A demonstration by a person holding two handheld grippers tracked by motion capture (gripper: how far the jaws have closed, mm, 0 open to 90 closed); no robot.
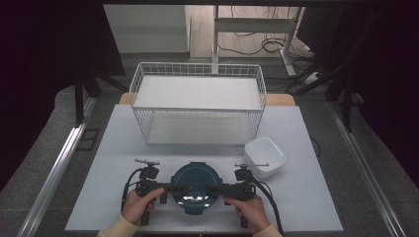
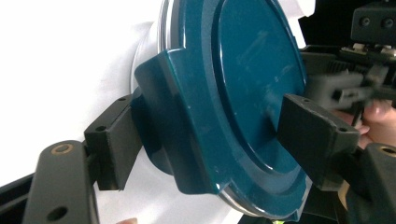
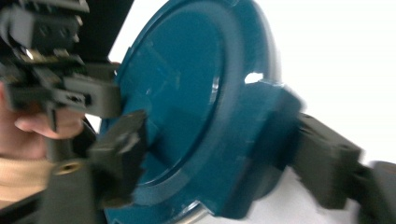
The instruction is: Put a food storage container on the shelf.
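White table, dim room. The teal lidded container sits between your grippers: left gripper and right gripper each clamp a side latch. Rigid, glossy, likely slippery; hold the latches squarely.

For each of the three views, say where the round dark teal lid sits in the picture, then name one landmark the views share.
High view: the teal lid lies low at centre, between the two grippers.
Left gripper view: the teal lid spans the centre and right, on edge between the black jaws.
Right gripper view: the teal lid spans the centre, between the jaws.
Shared landmark: the white table.
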